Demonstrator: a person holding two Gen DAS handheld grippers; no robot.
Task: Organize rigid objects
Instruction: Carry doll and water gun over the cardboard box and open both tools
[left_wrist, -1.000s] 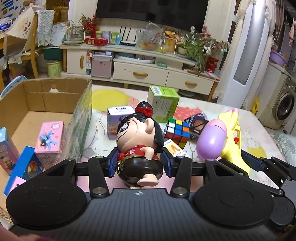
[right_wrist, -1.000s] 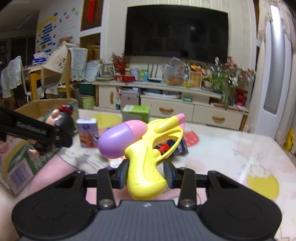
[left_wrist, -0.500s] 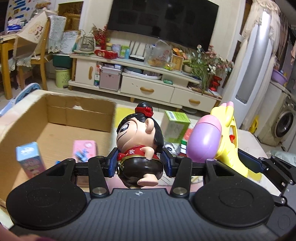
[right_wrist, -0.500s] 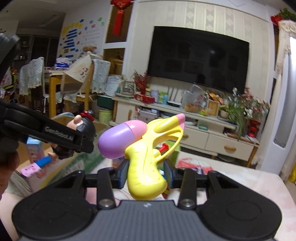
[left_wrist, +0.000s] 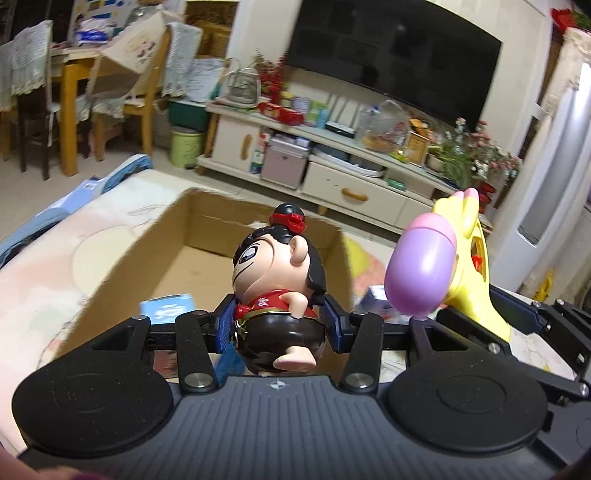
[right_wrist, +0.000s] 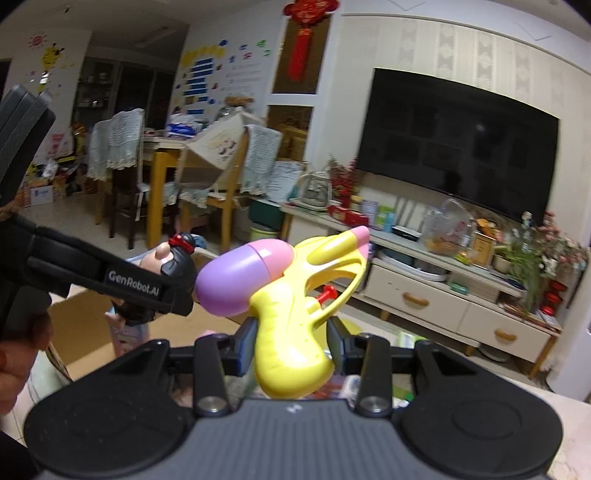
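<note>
Jaws of left gripper (left_wrist: 277, 319) clamp the figurine (left_wrist: 279, 291), right gripper (right_wrist: 291, 341) the water gun (right_wrist: 291, 314); lower each well inside the cardboard box (left_wrist: 122, 266) before releasing.

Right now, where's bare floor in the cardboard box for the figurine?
Free: the far half of the cardboard box, brown floor between the far wall and the blue carton. Crowded: the near end, where that carton sits and the rest hides behind the left gripper, shut on the figurine. The water gun in the right gripper flanks the right wall.
</note>
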